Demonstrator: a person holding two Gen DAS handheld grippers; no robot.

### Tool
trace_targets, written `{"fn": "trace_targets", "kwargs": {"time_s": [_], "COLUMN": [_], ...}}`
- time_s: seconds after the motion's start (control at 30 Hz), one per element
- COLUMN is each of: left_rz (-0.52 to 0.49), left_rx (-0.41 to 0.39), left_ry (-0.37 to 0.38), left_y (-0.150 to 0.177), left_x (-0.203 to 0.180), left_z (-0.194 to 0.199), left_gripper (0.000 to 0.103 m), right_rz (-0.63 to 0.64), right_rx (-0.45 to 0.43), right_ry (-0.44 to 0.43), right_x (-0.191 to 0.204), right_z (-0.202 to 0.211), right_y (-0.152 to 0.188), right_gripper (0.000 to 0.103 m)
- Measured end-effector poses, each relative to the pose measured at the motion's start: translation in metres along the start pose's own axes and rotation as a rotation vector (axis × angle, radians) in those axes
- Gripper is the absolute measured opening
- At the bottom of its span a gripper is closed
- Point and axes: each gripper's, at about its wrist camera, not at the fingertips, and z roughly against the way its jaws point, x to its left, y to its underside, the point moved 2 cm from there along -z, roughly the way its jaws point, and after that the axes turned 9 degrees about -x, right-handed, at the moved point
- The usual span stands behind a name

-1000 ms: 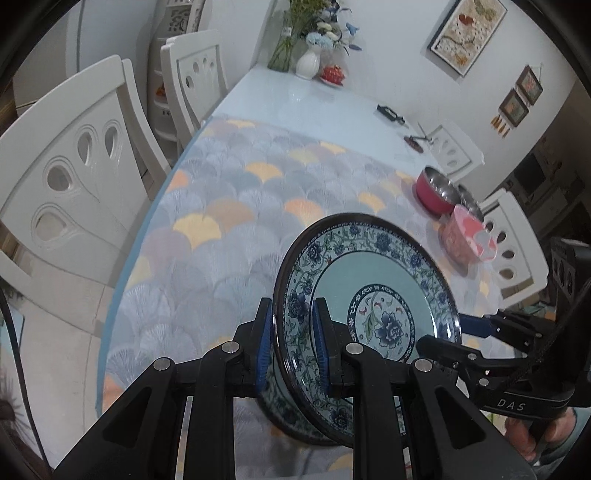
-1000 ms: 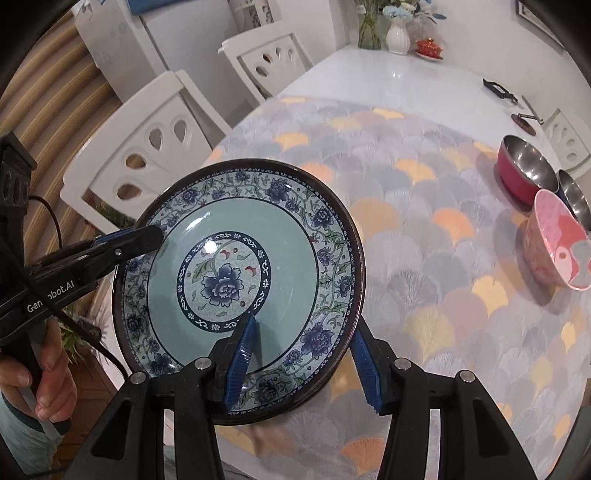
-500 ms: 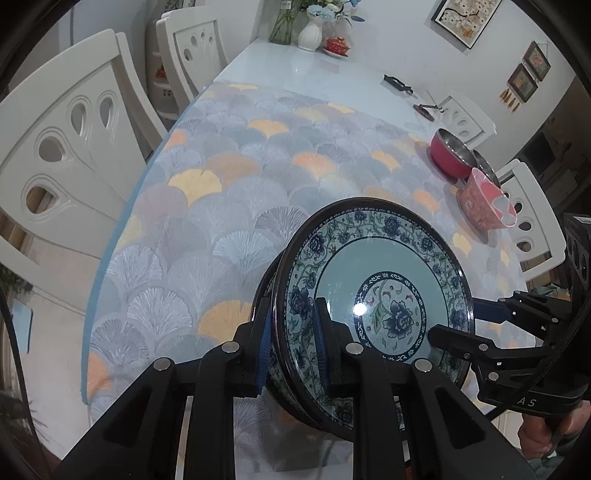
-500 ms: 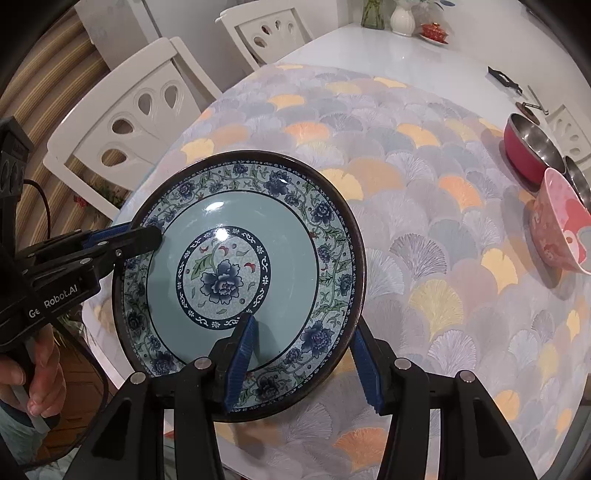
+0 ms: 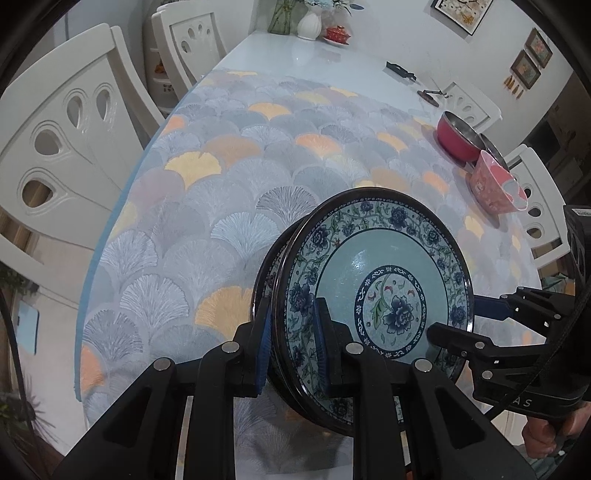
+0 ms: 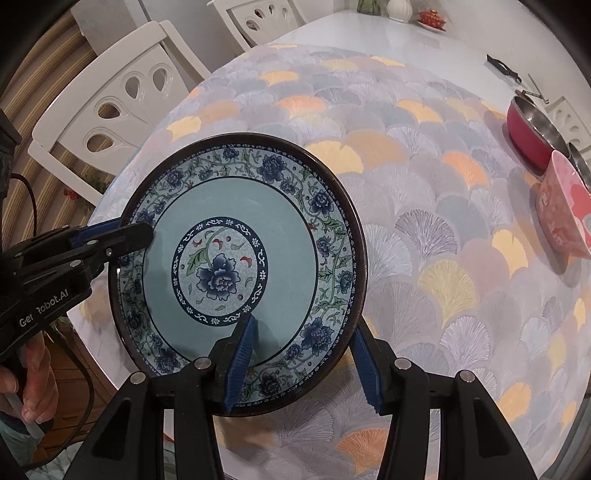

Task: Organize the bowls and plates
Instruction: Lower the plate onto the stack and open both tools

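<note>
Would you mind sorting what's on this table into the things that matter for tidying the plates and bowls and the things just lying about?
Job:
floral plate, held by both grippers
second plate beneath it
red bowl
pink bowl

Lying about:
white vase
small red dish
black tool
chairs

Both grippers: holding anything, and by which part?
Both grip the patterned plate by its rim: left gripper on one edge, right gripper on another.
</note>
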Motion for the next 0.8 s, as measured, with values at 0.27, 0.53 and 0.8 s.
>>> {"fn": "trace_targets", "kwargs": {"time_s": [0.27,0.53,0.8], "left_rz": [0.016,0.026,0.064], "left_rx": [0.009,0.005,-0.034], "left_ry": [0.001,-0.012,-0.016], "left_y": [0.001,-0.003,-0.017], "left_x": [0.004,0.007,0.024], "left_z": [-0.002,0.001,0.015], "left_gripper": [0.017,0.021,0.021], "right_rz": [0.000,-0.016,-0.040], "right_rx": [0.007,0.009,-0.006], "right_ry": [-0.007,-0.007,-0.014], "right_x": [0.002,0.001,-0.001], "right_z": [-0.003,-0.004,0.000], "right_y": [-0.001,-0.003,-0.007], "right_gripper": [0.051,0.051,0.051]}}
